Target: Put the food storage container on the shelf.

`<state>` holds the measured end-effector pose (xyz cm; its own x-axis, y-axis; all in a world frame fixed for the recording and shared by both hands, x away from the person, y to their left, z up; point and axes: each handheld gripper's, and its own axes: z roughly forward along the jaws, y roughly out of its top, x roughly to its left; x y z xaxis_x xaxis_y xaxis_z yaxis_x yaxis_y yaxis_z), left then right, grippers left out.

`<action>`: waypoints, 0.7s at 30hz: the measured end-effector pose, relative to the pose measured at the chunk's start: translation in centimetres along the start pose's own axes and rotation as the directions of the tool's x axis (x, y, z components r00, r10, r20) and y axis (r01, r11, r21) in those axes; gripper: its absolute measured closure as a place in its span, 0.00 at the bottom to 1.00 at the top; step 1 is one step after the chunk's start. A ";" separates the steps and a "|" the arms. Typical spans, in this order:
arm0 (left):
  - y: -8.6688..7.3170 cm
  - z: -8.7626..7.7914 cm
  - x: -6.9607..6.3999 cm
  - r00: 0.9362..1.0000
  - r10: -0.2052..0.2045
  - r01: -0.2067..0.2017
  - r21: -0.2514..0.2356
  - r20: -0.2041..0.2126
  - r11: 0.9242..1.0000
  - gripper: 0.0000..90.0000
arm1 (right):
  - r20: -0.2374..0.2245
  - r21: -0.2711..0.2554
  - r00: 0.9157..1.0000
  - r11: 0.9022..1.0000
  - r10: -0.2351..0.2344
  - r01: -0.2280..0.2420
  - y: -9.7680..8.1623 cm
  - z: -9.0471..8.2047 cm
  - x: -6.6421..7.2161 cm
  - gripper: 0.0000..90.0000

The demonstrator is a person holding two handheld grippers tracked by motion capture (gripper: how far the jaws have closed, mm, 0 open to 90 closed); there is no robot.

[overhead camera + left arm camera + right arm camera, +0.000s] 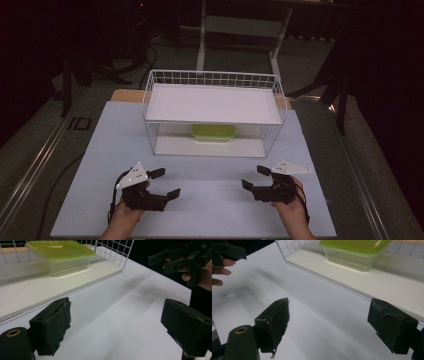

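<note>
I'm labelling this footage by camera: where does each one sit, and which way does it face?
High view: above the person's side, looking forward and down on the white wire basket; both hands and tools show.
Left gripper view: rides the left tool, facing the clear green-lidded plastic container; right tool farther off.
Right gripper view: rides the right tool, facing the container.
All share the container.

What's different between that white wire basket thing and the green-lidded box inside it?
The wire basket is white open mesh standing on the table; the lidded box is a clear solid tub with a green lid. The basket is far larger and holds a white shelf; the box sits under that shelf. Both are rectangular.
</note>
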<state>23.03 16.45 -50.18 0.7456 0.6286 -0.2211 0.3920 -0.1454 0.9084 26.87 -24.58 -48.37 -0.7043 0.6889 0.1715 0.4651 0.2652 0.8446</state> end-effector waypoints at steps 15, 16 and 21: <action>-1.2 -0.5 1.1 0.999 -0.004 0.005 0.006 -0.054 1.000 0.11 | 0.015 0.047 1.000 0.999 0.000 -0.001 -2.7 -0.7 -1.9 0.19; -1.2 -0.5 1.2 0.998 -0.002 0.003 0.009 -0.056 1.000 0.11 | 0.012 0.047 1.000 0.999 -0.006 0.005 -2.8 -0.7 -2.0 0.19; -1.5 -0.5 1.3 0.998 -0.008 0.007 -0.003 -0.061 1.000 0.11 | 0.015 0.043 1.000 0.999 -0.022 0.022 -3.0 -0.6 -2.4 0.19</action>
<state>23.15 17.88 -51.61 0.7081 0.6754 -0.2059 0.3957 -0.1381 0.9079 26.82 -27.43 -51.01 -0.7062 0.6930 0.1450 0.4723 0.3085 0.8257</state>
